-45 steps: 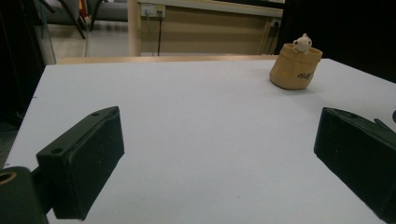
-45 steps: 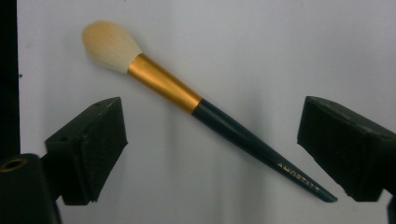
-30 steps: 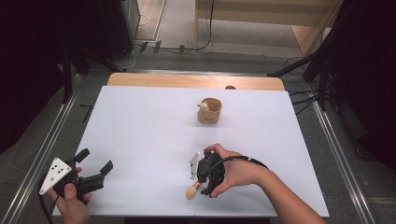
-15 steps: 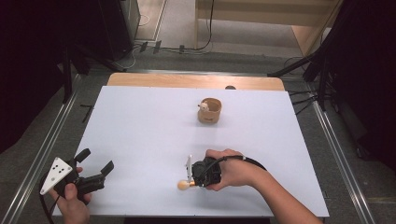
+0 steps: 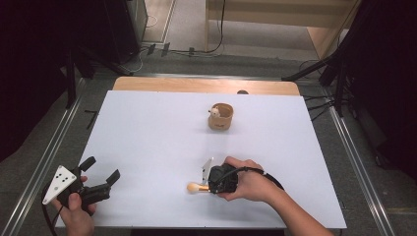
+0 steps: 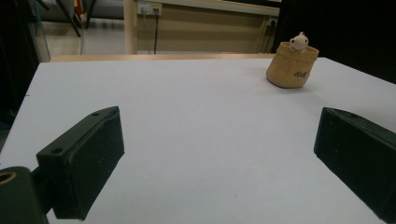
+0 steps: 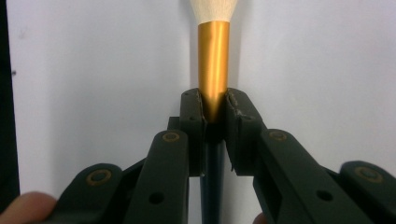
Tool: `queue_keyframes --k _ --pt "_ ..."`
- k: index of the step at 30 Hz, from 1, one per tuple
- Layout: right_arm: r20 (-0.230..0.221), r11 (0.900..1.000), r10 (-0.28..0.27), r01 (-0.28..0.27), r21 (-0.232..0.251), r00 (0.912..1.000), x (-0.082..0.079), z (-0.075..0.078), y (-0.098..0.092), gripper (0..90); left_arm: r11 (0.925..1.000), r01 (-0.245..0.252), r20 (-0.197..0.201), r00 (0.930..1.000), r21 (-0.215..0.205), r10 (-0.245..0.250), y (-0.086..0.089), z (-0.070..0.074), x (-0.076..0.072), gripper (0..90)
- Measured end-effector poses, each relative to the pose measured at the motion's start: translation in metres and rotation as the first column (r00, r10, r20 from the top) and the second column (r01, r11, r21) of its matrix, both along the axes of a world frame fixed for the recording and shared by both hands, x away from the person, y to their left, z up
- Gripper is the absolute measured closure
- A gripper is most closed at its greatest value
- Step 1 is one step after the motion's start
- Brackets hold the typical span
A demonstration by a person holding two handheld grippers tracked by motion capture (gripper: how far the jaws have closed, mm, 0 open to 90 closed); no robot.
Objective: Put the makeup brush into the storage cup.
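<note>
Gold-ferruled brush [image 7: 213, 60] clamped in right tool [image 7: 214, 114]; placement pending.
Left tool [image 6: 219, 154] idle, jaws wide; cup [image 5: 221, 117] well ahead of both.

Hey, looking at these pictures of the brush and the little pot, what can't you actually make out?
- Makeup brush: in the right gripper view its bristle tip is cut off by the top edge, and the right gripper hides the handle.
- Small tan pot: its inside is too small to read in the high view; the writing on it is blurred in the left gripper view.
- Left gripper: the right jaw runs off the left gripper view's edge.
</note>
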State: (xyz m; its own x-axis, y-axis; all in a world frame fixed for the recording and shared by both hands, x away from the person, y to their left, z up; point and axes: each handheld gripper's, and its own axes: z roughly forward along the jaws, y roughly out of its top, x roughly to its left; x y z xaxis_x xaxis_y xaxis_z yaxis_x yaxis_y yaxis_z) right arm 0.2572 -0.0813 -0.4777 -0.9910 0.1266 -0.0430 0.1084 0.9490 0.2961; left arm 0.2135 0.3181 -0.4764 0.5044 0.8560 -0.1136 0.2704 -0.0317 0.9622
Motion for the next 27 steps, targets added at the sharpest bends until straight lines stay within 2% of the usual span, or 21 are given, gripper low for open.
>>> queue_keyframes --k 6,10,12,15,17,18,19,20,21,25,27 --pt "0.014 0.991 -0.104 0.103 0.091 0.9945 0.004 0.005 -0.011 80.4 1.0000 0.002 -0.004 1.0000 -0.006 -0.002 0.000 -0.001 0.001 2.1" --pt "0.036 0.975 -0.157 0.149 0.164 0.9870 0.006 0.008 -0.020 80.4 1.0000 0.004 -0.002 1.0000 -0.005 -0.004 0.000 0.000 0.000 2.1" --pt "0.046 0.963 -0.177 0.163 0.216 0.9831 0.006 0.009 -0.024 80.4 1.0000 0.004 -0.003 1.0000 -0.004 -0.004 0.001 0.000 0.000 2.1" --pt "0.056 0.945 -0.212 0.190 0.267 0.9757 0.006 0.011 -0.030 80.4 1.0000 0.003 -0.004 1.0000 -0.005 -0.003 0.001 0.000 0.000 2.1" --pt "0.040 0.934 -0.223 0.202 0.293 0.9739 0.007 0.013 -0.033 80.4 1.0000 0.004 -0.004 1.0000 -0.006 -0.004 0.000 -0.001 0.000 2.1" --pt "0.048 0.930 -0.230 0.205 0.305 0.9719 0.007 0.013 -0.034 80.4 1.0000 0.006 -0.003 1.0000 -0.007 -0.006 0.000 -0.001 0.000 2.1" --pt "0.030 0.920 -0.242 0.219 0.326 0.9697 0.008 0.014 -0.037 80.4 1.0000 0.007 -0.003 1.0000 -0.005 -0.007 0.000 -0.001 0.001 2.1" --pt "0.030 0.920 -0.242 0.219 0.326 0.9697 0.008 0.014 -0.037 80.4 1.0000 0.007 -0.003 1.0000 -0.006 -0.007 0.000 -0.001 0.000 2.1" --pt "0.028 0.910 -0.258 0.233 0.344 0.9658 0.008 0.014 -0.038 80.4 1.0000 0.007 -0.003 1.0000 -0.006 -0.007 0.000 0.000 0.000 2.1" --pt "0.006 0.881 -0.284 0.258 0.397 0.9588 0.010 0.015 -0.044 80.4 1.0000 0.007 -0.004 1.0000 -0.007 -0.007 0.000 -0.001 0.000 2.1" --pt "0.004 0.862 -0.301 0.270 0.430 0.9537 0.009 0.017 -0.046 80.5 1.0000 0.007 -0.003 1.0000 -0.007 -0.007 0.000 0.000 0.000 2.1"
